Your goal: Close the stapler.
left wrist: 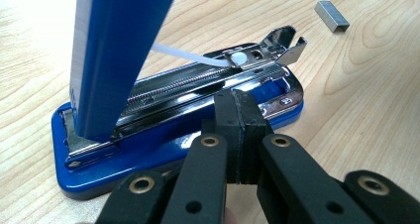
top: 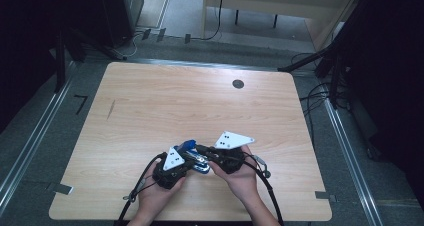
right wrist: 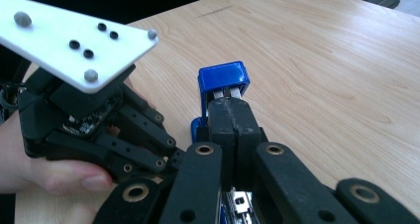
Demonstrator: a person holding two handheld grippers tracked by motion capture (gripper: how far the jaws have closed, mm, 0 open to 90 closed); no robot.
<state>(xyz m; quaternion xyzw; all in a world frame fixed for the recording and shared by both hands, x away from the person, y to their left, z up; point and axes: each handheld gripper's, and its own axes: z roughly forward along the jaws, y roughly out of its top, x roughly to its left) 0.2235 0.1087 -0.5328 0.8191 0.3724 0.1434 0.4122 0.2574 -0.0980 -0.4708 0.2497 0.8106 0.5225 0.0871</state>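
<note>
Blue stapler (left wrist: pixel 163 149), light woodgrain table (left wrist: pixel 376 100)

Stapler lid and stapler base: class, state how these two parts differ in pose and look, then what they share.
The stapler lid is swung up, standing steeply; the stapler base lies flat on the table. The lid's outside is plain blue; the base carries the shiny metal staple channel, now exposed. The lid looks narrower than the base. Both are blue and joined at the hinge end.

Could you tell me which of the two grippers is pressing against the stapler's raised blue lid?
The right gripper; its shut tips meet the lid, while the left gripper sits by the stapler base.
</note>
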